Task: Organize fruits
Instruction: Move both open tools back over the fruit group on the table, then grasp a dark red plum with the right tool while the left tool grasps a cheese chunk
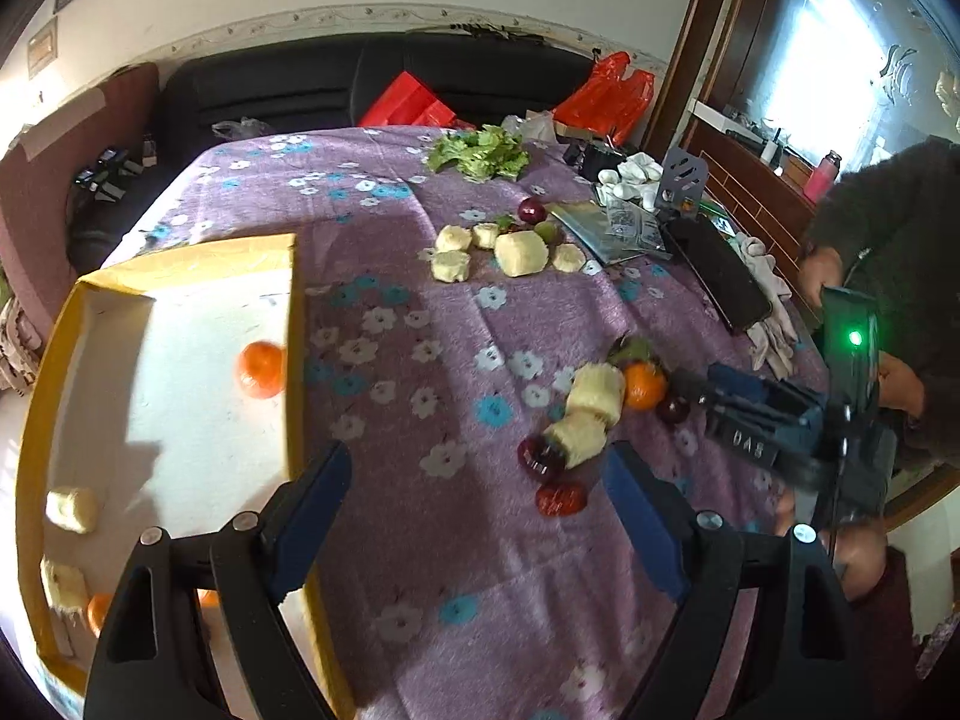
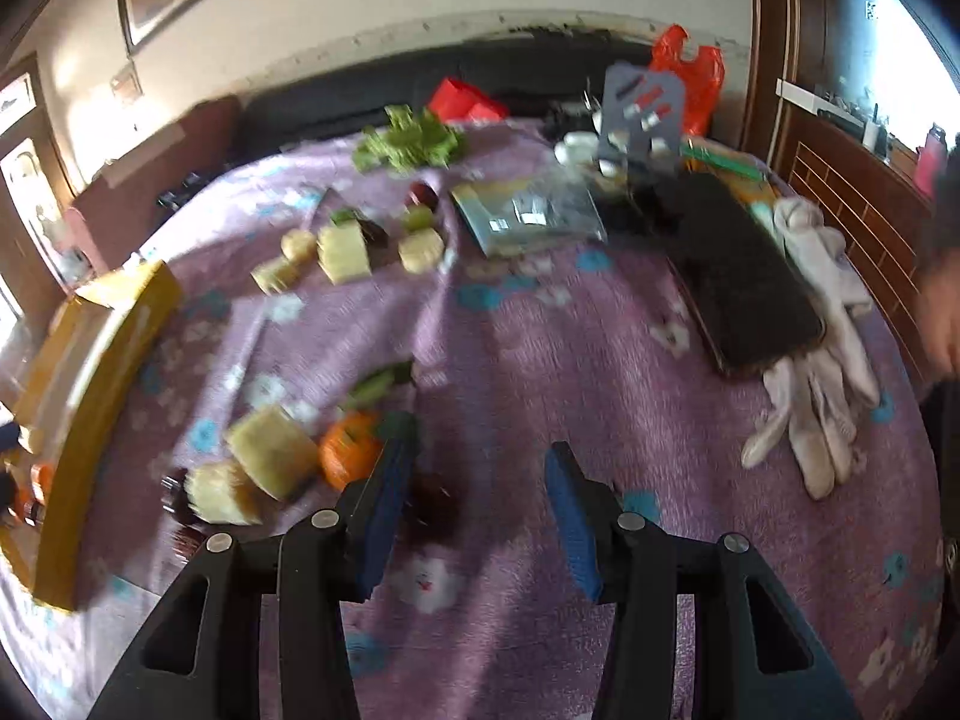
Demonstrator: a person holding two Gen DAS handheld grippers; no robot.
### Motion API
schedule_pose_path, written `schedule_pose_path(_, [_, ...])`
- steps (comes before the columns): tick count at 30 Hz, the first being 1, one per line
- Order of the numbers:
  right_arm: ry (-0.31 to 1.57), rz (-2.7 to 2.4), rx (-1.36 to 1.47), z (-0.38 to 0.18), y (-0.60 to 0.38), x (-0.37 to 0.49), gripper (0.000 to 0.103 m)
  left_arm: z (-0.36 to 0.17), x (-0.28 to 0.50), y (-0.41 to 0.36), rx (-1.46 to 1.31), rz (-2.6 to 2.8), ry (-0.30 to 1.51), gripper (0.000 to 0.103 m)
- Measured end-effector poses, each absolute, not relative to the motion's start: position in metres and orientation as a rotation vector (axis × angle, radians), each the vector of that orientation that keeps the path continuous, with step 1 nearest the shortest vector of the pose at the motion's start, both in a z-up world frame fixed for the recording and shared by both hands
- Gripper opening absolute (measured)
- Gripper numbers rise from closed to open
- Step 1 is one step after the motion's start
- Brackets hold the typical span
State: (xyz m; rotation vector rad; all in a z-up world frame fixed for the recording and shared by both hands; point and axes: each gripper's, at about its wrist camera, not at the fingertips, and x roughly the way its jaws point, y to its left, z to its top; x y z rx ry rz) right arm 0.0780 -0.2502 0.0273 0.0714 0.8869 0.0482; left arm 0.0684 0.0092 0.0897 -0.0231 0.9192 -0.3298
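The left tongs [image 1: 480, 516] stand wide open and empty above the surface [image 1: 420, 228], just beside the yellow box [image 1: 294, 360], which already holds an orange [image 1: 261, 369] and pale cake-like pieces. The right tongs [image 2: 474, 510] are partly open with nothing pressed between the pads; a dark red fruit [image 2: 433, 501] lies between them, against the left pad, though blur hides whether it is touched. An orange fruit [image 2: 348, 450] and pale blocks [image 2: 270, 450] crowd that side. Judged step: picking the dark fruit. To do it well, centre it between the pads before closing, keep clear of the neighbouring orange, and lift straight up before crossing to the box.
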Motion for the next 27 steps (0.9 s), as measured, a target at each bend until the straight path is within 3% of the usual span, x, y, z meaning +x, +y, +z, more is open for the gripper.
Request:
schedule_pose_path(22, [0.904, 0.154, 0.125, 0.016, -0.246, 0.074, 0.056, 0.034, 0.145, -0.076, 0.054, -0.463, 1.084, 0.085])
schedule_pose_path(27, [0.901, 0.152, 0.064, 0.011, -0.233, 0.074, 0.052, 0.021, 0.149, -0.083, 0.108, -0.464, 1.098, 0.078])
